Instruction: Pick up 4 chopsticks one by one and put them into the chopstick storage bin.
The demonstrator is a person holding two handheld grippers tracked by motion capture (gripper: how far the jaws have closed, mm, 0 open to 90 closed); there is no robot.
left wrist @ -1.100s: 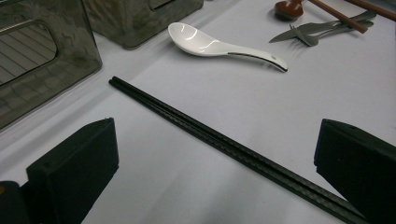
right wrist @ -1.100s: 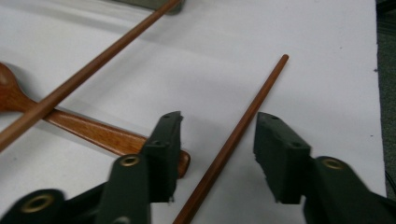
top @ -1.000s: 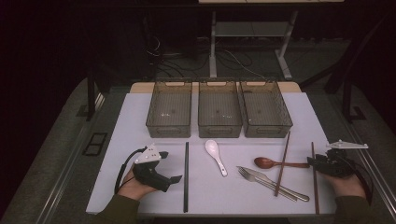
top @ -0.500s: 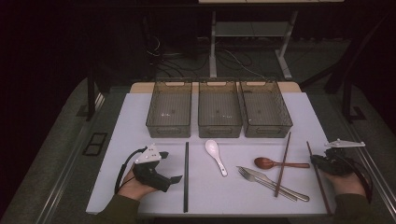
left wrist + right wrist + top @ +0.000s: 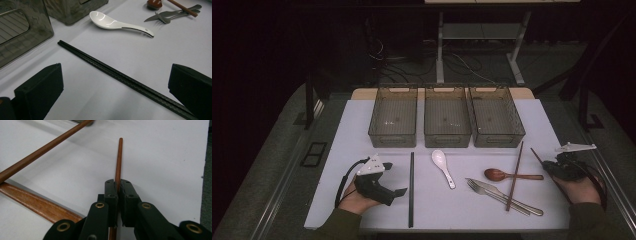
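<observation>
Right gripper (image 5: pixel 117 185) at the right edge of the white mat (image 5: pixel 562 125), jaws having just closed; they now clamp a brown chopstick (image 5: pixel 118 157), which runs out from between them over the mat. In the high view this gripper (image 5: pixel 554 165) sits at the mat's right edge with the chopstick (image 5: pixel 538 156) slanting away to the far left of it.

Second brown chopstick (image 5: pixel 515 175) lies to the left, crossing a wooden spoon (image 5: pixel 512 175) and resting over a fork and knife (image 5: pixel 502 194).

Left gripper (image 5: pixel 399 192) rests at the near left, jaws apart, nothing between the pads. Black chopstick (image 5: pixel 120 75) lies on the mat just ahead of the jaws, running near to far. White spoon (image 5: pixel 117 23) beyond it.

Three grey bins (image 5: pixel 447 135) stand side by side along the far edge of the mat.
</observation>
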